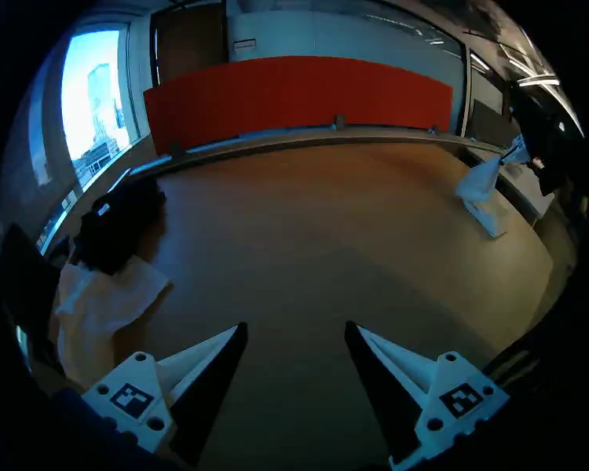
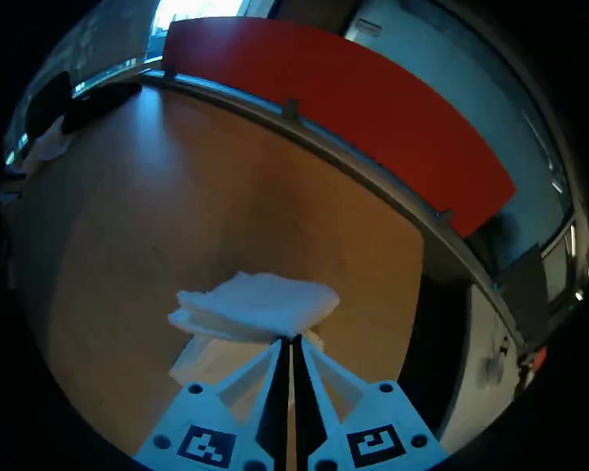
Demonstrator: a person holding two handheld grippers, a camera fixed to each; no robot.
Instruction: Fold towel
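Observation:
The white towel (image 2: pixel 255 308) is bunched up at the tips of my right gripper (image 2: pixel 292 340), which is shut on a fold of it above the wooden table (image 2: pixel 216 196). In the left gripper view the same towel (image 1: pixel 478 185) hangs at the far right edge of the table (image 1: pixel 318 235), where a dark hand and arm (image 1: pixel 539 137) hold it up. My left gripper (image 1: pixel 295 328) stands open over bare table near the front, with nothing between its fingers.
A red partition (image 1: pixel 294 98) runs along the table's far edge behind a metal rail (image 1: pixel 326 140). A person in a white top (image 1: pixel 98 302) with dark hair sits at the table's left end. Beyond them is a bright window (image 1: pixel 94 98).

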